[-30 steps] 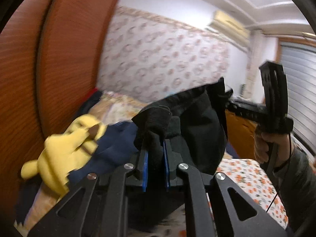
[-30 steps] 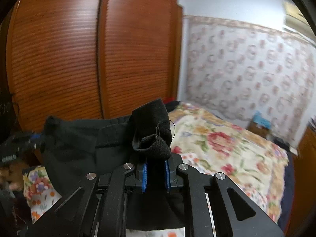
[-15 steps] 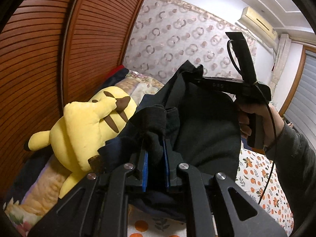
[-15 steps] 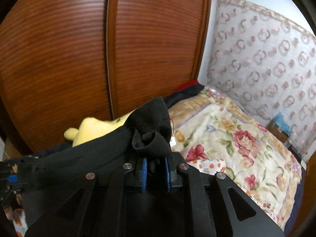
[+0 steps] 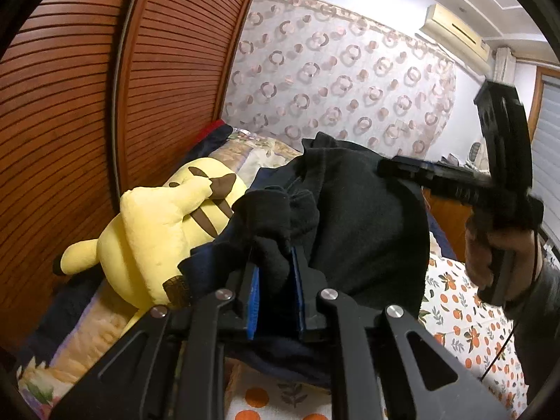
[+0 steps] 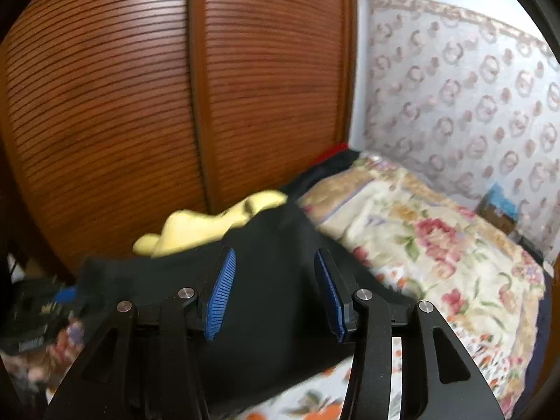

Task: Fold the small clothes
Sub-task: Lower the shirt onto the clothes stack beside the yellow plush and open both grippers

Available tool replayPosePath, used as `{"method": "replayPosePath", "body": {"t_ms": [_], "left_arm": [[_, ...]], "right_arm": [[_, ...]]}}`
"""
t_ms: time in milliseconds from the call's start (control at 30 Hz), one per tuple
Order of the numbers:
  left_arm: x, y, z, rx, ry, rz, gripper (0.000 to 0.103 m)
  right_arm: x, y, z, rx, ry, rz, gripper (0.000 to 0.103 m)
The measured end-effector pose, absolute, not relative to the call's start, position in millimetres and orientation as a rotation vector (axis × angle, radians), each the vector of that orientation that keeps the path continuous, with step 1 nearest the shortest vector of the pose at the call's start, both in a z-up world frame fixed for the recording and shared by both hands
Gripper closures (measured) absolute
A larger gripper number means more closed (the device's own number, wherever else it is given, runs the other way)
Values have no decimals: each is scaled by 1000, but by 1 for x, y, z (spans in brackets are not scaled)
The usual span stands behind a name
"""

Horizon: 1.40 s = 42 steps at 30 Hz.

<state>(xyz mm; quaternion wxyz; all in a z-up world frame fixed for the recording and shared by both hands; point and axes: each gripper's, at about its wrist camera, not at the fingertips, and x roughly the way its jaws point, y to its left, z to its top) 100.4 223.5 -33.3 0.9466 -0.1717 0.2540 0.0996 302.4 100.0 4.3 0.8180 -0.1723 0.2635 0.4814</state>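
On the floral bed (image 6: 437,245) beside the wardrobe, the right claw (image 6: 274,294) has just let go and gapes empty over the black garment (image 5: 364,217), which the left claw (image 5: 273,273) still pinches, suggesting a fold was laid.

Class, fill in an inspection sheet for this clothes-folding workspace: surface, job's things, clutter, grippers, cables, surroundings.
Surface: bed with floral covers; orange-print sheet nearer.
Job's things: black garment draped over the bed.
Clutter: yellow plush toy by the wardrobe; dark blue cloth beside it.
Grippers: left gripper shut on a garment fold; right gripper open, nothing between its pads.
Cables: thin black cable below the right hand.
Surroundings: wooden slatted wardrobe, patterned wallpaper, air conditioner.
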Motion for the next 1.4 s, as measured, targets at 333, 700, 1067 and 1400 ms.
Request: {"method": "replayPosePath", "body": {"t_ms": [333, 700, 1067, 1400], "left_arm": [[82, 211, -13, -252, 498, 197, 43], [61, 180, 7, -163, 485, 191, 40], [56, 122, 11, -89, 491, 111, 40], [60, 61, 11, -56, 488, 18, 39]], "right_arm": [[303, 114, -37, -384, 559, 987, 53], [281, 64, -8, -259, 552, 934, 51], [215, -41, 11, -199, 518, 842, 38], [160, -134, 15, -144, 483, 694, 19]]}}
